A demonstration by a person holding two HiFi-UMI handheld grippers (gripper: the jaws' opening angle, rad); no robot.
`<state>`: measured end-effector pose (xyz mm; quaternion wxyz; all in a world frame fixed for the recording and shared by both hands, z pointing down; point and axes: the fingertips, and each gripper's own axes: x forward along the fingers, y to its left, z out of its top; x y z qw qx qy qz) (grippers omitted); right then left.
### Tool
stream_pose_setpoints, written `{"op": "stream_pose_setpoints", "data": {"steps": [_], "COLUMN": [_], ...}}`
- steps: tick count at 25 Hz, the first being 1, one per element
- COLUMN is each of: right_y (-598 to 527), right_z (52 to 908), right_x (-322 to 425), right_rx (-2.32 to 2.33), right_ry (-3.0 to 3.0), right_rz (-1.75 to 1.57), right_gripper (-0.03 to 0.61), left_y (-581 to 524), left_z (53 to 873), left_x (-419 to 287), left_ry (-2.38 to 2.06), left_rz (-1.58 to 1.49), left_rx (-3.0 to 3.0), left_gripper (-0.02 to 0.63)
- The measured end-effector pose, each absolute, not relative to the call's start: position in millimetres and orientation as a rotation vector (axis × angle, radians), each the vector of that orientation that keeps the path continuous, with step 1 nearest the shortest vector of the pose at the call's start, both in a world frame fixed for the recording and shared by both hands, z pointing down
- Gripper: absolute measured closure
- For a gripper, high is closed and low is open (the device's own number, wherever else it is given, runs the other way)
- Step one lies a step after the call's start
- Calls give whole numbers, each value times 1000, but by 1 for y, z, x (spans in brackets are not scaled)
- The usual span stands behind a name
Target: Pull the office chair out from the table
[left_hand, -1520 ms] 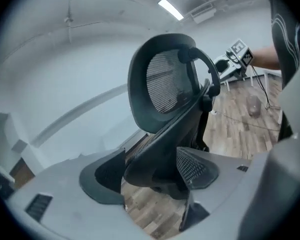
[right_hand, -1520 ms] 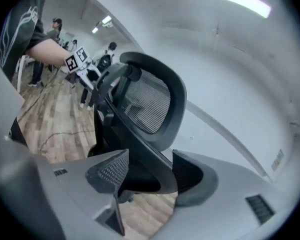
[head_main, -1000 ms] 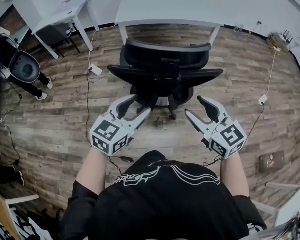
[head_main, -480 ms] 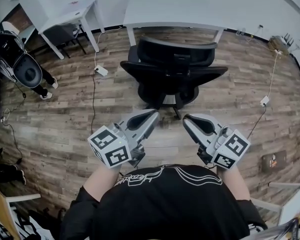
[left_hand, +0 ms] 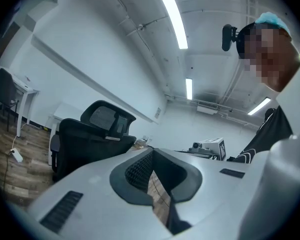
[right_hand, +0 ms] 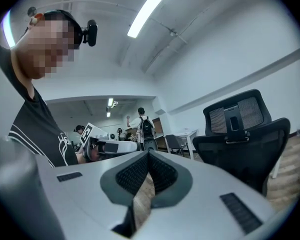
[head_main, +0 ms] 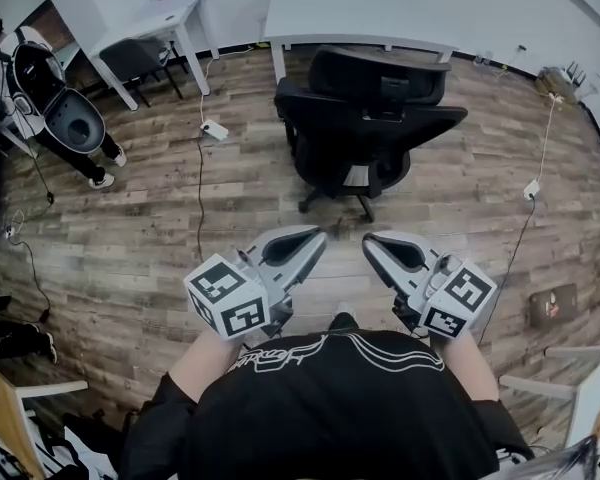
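Plan of the room as it stands, largest item first.

Floor [head_main: 130, 228]: wood boards, open between the person and the far wall.

Worktop [head_main: 360, 13]: white, set against the far wall.

Chair [head_main: 365, 118]: black, mesh-backed, with its back towards the person. It stands just in front of the worktop. Its base rests on bare boards and does not appear to sit beneath the worktop, though the headrest overlaps the worktop's front edge from above.

Left tool [head_main: 318, 238]: jaws brought fully together on nothing, held close to the person's body and well apart from the chair.

Right tool [head_main: 372, 244]: jaws have just been closing and now meet, with nothing between them. It is likewise held near the body and clear of the chair.

Cable [head_main: 200, 198]: runs across the boards to the left of the chair.

Progress — a judgement: the chair looks already drawn out and let go, since neither tool touches it. Little seems left, unless more clearance from the worktop is wanted — that would call for a fresh grip.
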<state>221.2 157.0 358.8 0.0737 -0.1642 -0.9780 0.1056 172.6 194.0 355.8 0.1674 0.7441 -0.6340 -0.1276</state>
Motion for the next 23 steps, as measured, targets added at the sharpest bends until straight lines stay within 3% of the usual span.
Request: {"op": "stream_pose_setpoints", "data": {"steps": [23], "right_y": [252], "right_z": [362], "right_x": [281], "right_rx": [-334], "right_ry": [-2976], "right_rz": [317], "right_gripper": [541], "left_y": [285], "left_z": [366], "left_x": [234], "left_ry": [-1749], "left_rz": [-277], "left_rx": [2197], "left_gripper": [607]}}
